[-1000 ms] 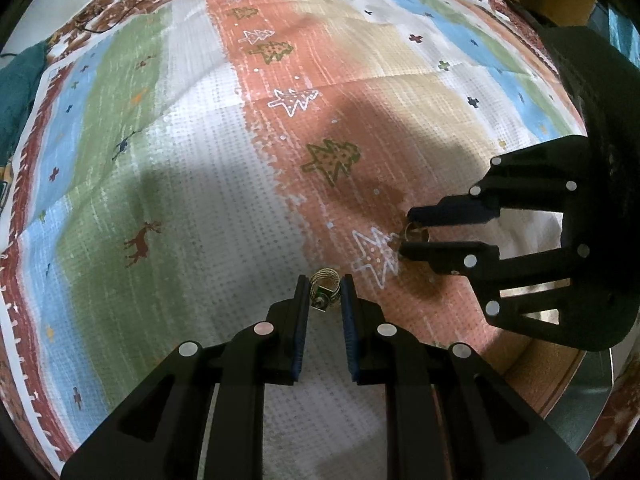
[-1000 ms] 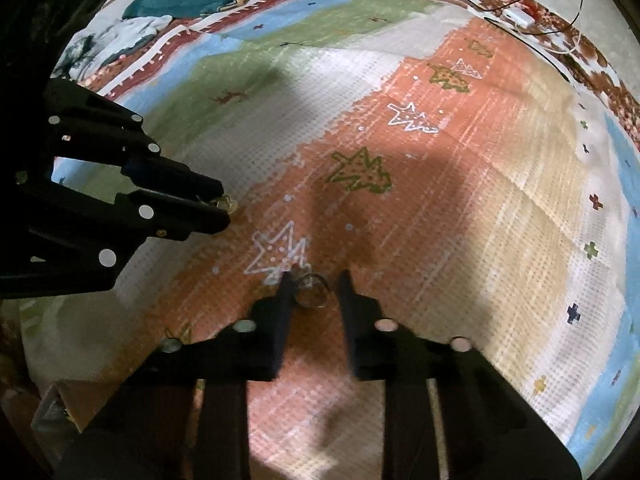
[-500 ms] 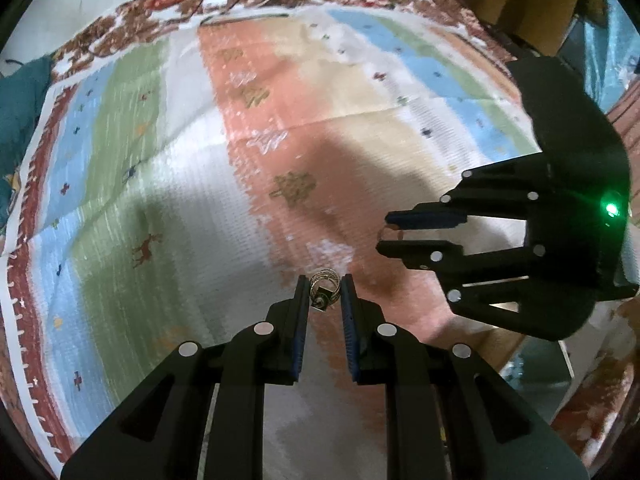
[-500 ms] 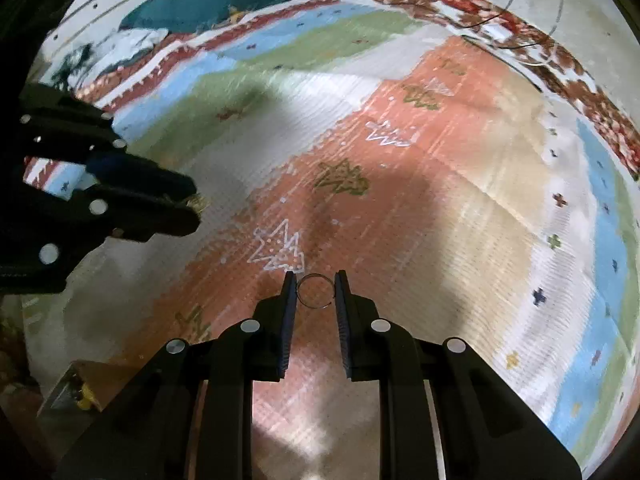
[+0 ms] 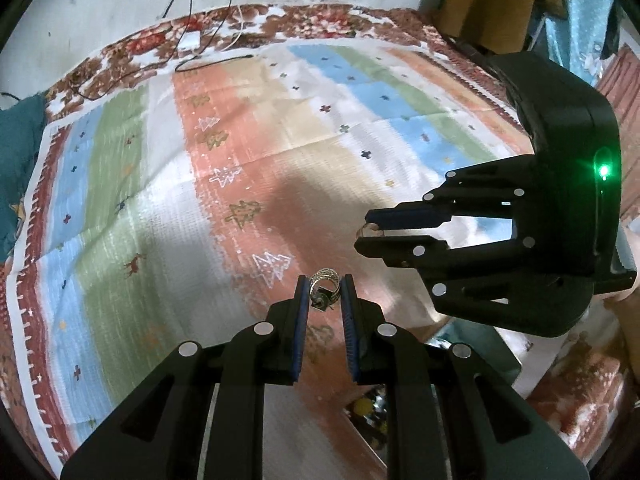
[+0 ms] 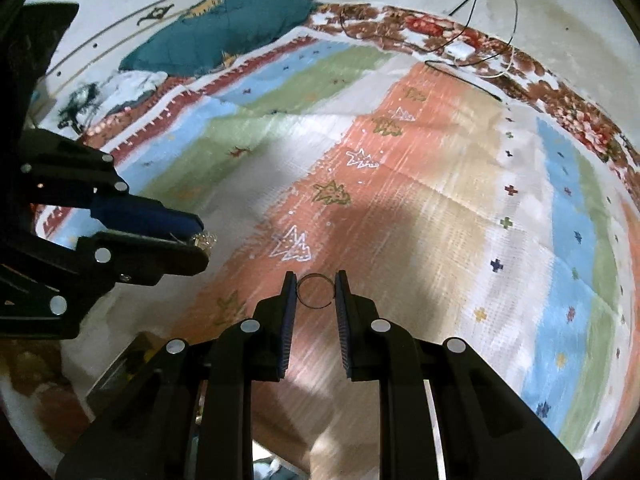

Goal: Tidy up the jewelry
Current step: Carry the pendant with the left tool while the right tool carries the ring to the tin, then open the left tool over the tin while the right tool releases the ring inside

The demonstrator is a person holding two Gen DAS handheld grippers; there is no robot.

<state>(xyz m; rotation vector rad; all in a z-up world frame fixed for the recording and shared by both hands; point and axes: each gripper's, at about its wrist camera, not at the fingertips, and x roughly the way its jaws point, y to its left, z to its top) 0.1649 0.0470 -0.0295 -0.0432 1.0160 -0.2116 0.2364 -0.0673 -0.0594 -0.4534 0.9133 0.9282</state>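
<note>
Left gripper (image 5: pixel 325 294): fingers clamped on a coiled ring (image 5: pixel 326 280) with a small charm hanging under it, pinched right at the tips. Right gripper (image 6: pixel 315 291): fingers clamped on a thin plain ring (image 6: pixel 315 291), held edge to edge across its width, again at the very tips. Both rings clear of the striped cloth (image 5: pixel 168 208) below, nothing else between the fingers.

Best handled with steady pressure and no loosening until each ring sits over its place; a hoop this thin, gripped only at two points, likely to pivot or spring out if squeezed harder or tilted fast. Slow, level carrying advised, tips kept pointing down, the two grippers kept apart so neither ring knocks the other. Release low, close to the landing spot, to stop rolling.

Hard to make out: any tray or box for the jewelry. Only a dark-edged opening with yellow bits (image 5: pixel 366 408) behind the left fingers, half covered by them; contents unreadable. Charm's shape too small to tell. Cloth edges near the right fingers blurred.
</note>
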